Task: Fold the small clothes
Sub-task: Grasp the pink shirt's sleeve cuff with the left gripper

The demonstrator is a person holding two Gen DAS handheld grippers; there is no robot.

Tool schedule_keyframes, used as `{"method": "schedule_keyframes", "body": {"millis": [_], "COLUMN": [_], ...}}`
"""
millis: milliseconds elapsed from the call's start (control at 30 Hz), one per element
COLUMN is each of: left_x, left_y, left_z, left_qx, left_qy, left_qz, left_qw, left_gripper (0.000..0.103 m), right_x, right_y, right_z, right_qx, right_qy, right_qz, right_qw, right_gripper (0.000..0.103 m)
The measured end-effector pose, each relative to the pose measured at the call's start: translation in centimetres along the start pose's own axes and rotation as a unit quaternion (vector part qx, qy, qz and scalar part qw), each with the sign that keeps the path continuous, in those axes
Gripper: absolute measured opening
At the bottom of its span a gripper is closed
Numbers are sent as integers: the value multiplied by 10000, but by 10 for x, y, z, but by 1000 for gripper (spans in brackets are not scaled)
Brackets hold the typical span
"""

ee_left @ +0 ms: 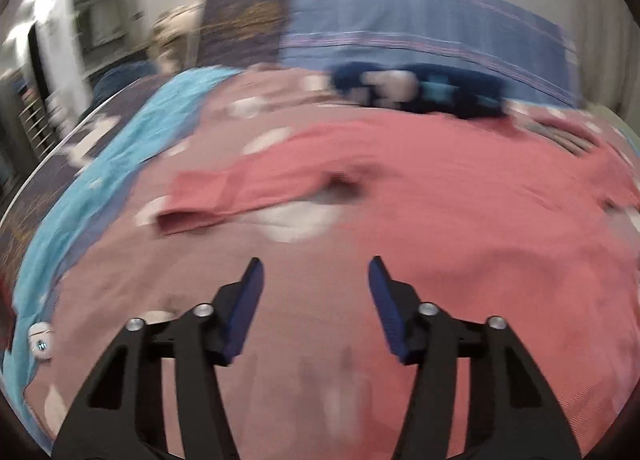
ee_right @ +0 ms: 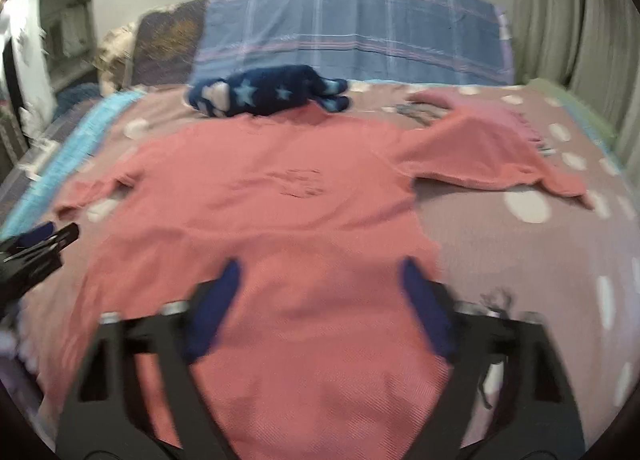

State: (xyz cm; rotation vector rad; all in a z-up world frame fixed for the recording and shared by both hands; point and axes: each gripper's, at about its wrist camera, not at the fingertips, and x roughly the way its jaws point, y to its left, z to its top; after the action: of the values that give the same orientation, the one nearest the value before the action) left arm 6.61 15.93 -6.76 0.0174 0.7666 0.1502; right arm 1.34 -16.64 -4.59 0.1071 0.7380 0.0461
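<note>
A coral-pink long-sleeved top (ee_right: 280, 196) lies spread flat on the dotted bedspread (ee_right: 500, 252), neck toward the far side. In the left wrist view its left sleeve (ee_left: 240, 188) stretches out to the left, cuff folded. My left gripper (ee_left: 316, 264) hovers over the bedspread just left of the top's body, below that sleeve, jaws apart with nothing between them. It also shows at the left edge of the right wrist view (ee_right: 40, 240). My right gripper (ee_right: 320, 264) hangs over the top's lower part, jaws apart, blurred, with no cloth pinched.
A navy garment with pale stars (ee_right: 264, 94) lies beyond the top's neck. A second pink garment (ee_right: 480, 156) lies at the right. A blue plaid cover (ee_right: 352, 28) lines the headboard end. A turquoise sheet edge (ee_left: 120, 148) and a small white object (ee_left: 40, 346) lie left.
</note>
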Motion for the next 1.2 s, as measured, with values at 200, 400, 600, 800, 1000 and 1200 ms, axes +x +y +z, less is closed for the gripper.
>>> {"method": "schedule_keyframes", "body": {"millis": [200, 400, 600, 800, 1000, 1200], "left_x": [48, 91, 123, 157, 132, 63], "left_y": [72, 91, 81, 86, 104, 28], "left_z": [18, 37, 55, 56, 73, 123], "left_qx": [-240, -555, -341, -243, -808, -399], "left_qy": [335, 537, 772, 1160, 828, 68], "left_qz": [784, 446, 335, 437, -84, -1330], "left_qw": [9961, 9960, 9959, 9920, 9932, 9903], "left_gripper": [52, 52, 52, 20, 9, 9], "right_x": [13, 24, 34, 48, 51, 52], "right_y": [-9, -11, -15, -18, -22, -27], "right_z": [0, -1, -2, -2, 6, 16], "right_qx": [21, 18, 16, 86, 25, 153], "right_qy": [201, 375, 494, 672, 627, 480], "right_qz": [-2, -55, -129, -94, -130, -73], "right_qw": [9998, 9993, 9987, 9977, 9979, 9987], "right_gripper": [37, 51, 57, 57, 58, 58]}}
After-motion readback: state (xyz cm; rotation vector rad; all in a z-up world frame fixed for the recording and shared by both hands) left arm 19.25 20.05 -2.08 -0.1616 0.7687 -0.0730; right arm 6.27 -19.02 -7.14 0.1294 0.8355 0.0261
